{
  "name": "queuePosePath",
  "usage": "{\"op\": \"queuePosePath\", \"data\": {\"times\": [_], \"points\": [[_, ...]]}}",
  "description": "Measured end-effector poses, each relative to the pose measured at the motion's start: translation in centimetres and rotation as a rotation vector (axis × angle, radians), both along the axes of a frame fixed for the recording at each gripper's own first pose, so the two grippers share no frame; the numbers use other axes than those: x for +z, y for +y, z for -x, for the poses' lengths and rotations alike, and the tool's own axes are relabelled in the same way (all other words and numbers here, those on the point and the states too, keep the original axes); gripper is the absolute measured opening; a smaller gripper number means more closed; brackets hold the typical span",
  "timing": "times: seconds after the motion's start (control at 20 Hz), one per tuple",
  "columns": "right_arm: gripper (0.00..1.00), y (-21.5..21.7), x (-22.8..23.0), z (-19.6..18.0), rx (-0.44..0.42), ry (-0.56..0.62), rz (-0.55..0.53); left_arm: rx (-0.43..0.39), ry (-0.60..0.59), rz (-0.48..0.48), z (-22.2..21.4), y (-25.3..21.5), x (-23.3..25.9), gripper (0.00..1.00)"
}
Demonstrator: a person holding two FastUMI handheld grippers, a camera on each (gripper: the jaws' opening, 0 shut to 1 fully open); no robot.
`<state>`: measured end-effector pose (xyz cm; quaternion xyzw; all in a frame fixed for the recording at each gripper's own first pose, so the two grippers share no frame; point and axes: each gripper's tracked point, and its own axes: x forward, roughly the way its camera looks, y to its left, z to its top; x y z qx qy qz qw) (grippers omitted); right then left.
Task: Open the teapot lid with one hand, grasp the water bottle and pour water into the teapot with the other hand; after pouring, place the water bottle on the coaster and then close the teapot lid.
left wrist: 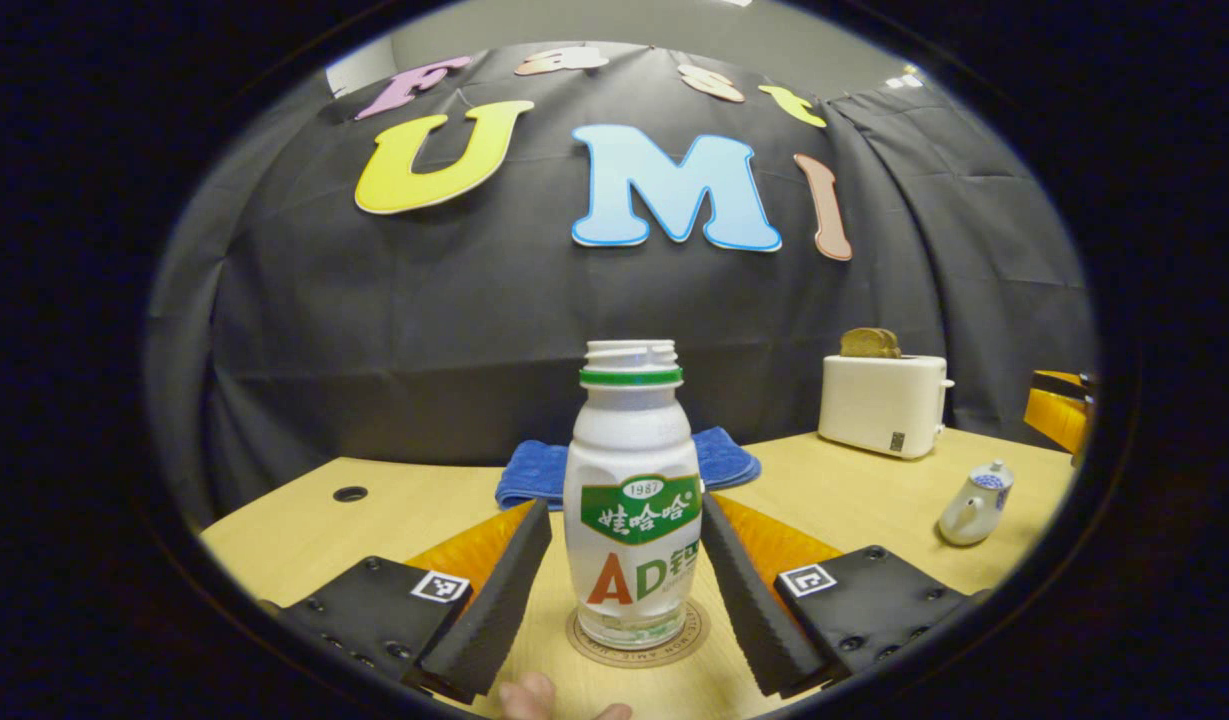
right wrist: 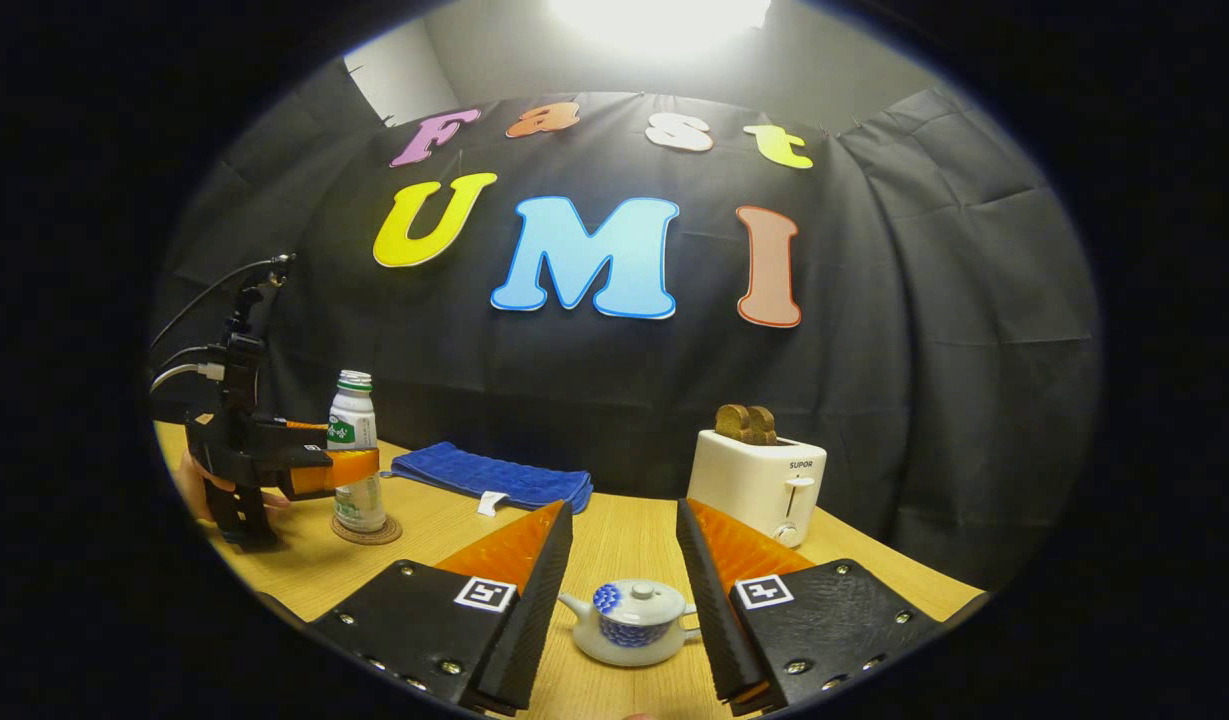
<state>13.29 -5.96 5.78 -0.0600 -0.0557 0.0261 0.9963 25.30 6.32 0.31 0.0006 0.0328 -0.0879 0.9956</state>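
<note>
The left gripper (left wrist: 626, 590) sits low at the table with the water bottle (left wrist: 632, 500) standing dead centre between its fingers, jaws spread wide and a clear gap on either side, so nothing is held. The bottle stands upright on the coaster (left wrist: 638, 638), cap off, neck threads bare. It looks like thin, smooth plastic: light, a bit slick, liable to dent if squeezed hard, so the labelled belly at mid-height reads as the safest place to clamp, well below that open mouth. Over on the other side, the right gripper (right wrist: 624, 610) hovers with jaws wide apart and empty, the teapot (right wrist: 632, 620) just ahead between its fingers, lid on. That pot looks like glazed ceramic, hard, slippery and chippable; the small knob (right wrist: 636, 590) on top is the natural pinch point.
</note>
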Motion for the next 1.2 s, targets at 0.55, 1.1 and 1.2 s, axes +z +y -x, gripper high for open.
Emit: {"op": "queuePosePath", "data": {"times": [0.55,1.1,1.2], "points": [[0.65,3.6,0.0,1.2,0.077,-0.021,0.026,0.043,-0.016,-0.059,2.1,-0.1,0.4,0.97],[0.65,6.2,-4.3,8.0,0.047,0.14,-0.084,0.086,-0.07,-0.052,19.0,-3.1,2.0,1.0],[0.65,6.5,-4.7,9.9,0.035,0.139,-0.106,0.072,-0.077,-0.039,21.4,-5.6,1.5,1.0]]}}
